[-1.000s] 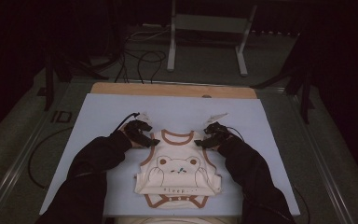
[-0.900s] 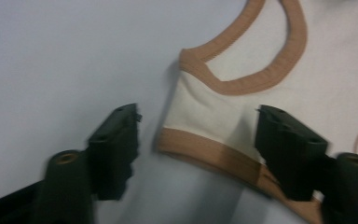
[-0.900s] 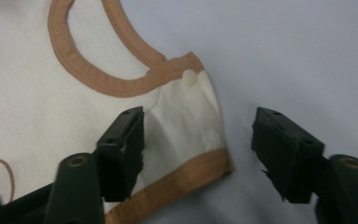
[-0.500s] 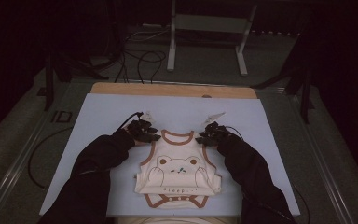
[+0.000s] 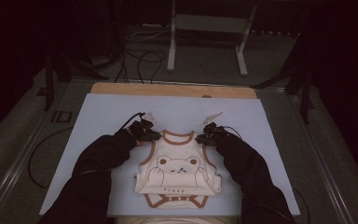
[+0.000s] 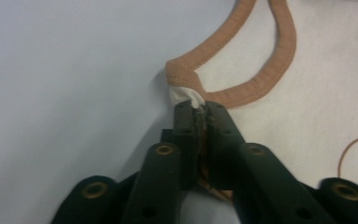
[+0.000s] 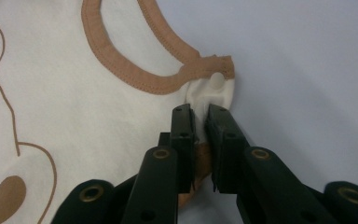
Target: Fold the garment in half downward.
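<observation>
left gripper (image 6: 200, 109): jaws have just been closing and now pinch the shoulder strap (image 6: 182, 91) of the baby bodysuit (image 5: 179, 168), with a tuft of cream cloth bunched up between the tips.
right gripper (image 7: 199, 114): jaws have just been closing too, drawn narrow on the other shoulder strap (image 7: 209, 91), cloth caught between them, a small snap stud (image 7: 216, 79) just past the tips.
bodysuit from the tools: neck opening lies between the two grippers, and the bear print and body run back toward the person's sleeves, flat on the pale blue mat (image 5: 102, 116).
risk, thin bite: each grip looks to hold little more than the strap's edge, so a quick lift could pull the cloth free.
risk, uneven pull: one hand rising ahead of the other would likely skew or crumple the garment.
risk, layers: only the top layer may be caught; i cannot tell.
</observation>
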`<state>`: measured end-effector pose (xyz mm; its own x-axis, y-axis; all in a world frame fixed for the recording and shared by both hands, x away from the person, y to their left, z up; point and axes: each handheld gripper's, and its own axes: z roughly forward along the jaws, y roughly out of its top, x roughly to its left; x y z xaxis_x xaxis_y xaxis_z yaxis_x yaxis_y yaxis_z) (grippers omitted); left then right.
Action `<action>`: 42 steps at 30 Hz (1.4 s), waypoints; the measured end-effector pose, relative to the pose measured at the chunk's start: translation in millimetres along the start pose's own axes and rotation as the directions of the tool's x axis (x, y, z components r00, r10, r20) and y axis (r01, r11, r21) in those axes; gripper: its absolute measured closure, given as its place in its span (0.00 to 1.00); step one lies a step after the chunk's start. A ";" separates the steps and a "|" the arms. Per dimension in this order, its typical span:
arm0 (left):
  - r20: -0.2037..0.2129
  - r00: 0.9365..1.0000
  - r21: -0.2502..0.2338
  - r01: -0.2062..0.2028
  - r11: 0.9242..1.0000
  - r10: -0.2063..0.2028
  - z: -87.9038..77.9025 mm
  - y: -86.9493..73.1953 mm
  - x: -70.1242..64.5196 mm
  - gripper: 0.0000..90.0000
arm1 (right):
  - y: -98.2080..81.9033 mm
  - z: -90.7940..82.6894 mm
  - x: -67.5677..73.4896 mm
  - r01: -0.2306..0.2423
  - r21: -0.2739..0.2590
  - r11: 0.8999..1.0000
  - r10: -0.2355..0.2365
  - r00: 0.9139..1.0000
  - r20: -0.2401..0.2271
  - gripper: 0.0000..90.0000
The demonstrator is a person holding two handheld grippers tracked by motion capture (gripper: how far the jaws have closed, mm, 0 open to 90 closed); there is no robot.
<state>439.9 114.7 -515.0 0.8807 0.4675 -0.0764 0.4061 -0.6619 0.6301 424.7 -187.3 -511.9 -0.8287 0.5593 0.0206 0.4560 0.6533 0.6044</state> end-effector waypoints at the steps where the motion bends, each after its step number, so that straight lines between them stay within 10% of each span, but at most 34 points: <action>1: -0.002 1.000 -0.002 -0.003 1.000 0.003 -0.1 -0.3 -0.7 0.96 | 0.0 -0.1 0.3 -0.002 0.001 1.000 0.002 1.000 0.002 0.91; 42: 0.011 0.997 -0.114 -0.078 0.990 0.080 -51.5 23.7 -8.9 0.97 | 23.0 -42.0 3.0 0.047 -0.078 0.996 -0.042 0.997 0.061 0.92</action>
<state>429.2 125.0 -459.6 0.9130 0.4064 -0.0345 0.3055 -0.6254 0.7180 419.1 -192.1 -464.5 -0.8256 0.5616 -0.0538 0.3901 0.6372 0.6646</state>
